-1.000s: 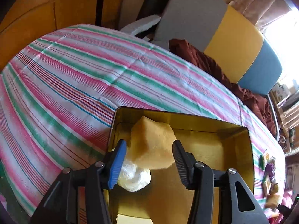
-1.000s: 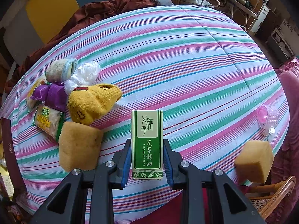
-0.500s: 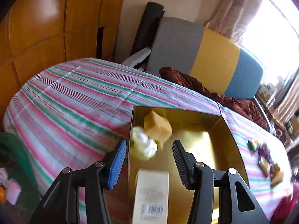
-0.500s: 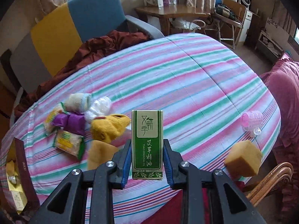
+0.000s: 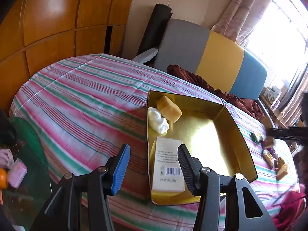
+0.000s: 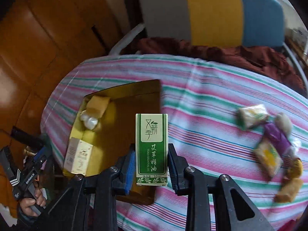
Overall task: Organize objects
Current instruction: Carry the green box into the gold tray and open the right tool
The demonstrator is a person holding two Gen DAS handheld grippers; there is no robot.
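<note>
The striped bed cover (image 5: 80, 96) fills most of the room in front of me, and on it sits the gold-lined box (image 5: 227, 119), open at the top, which looks to be where everything is being gathered. It already holds a yellow sponge block (image 5: 169, 108) in a far corner, a white crumpled bag (image 5: 158, 120) touching it, and a pale carton (image 5: 167, 163) lying flat along the near wall. Well apart from the box, a loose heap of snack packets and socks (image 6: 273, 140) waits on the cover. The step in hand, as I read it, is carrying one more item over to drop in: the right gripper (image 6: 151, 161) is clamped on a green essential-oil box (image 6: 151, 148), held upright with its lower half between the pads and its top standing clear above them, hanging over the box's near edge. The next move calls for bringing it over the bare gold floor, lowering it, and only then letting the pads part, so that it does not topple onto the carton. The left gripper (image 5: 153, 168) hovers at the box's near end, its fingers part-way apart and holding nothing, the carton showing below them.
</note>
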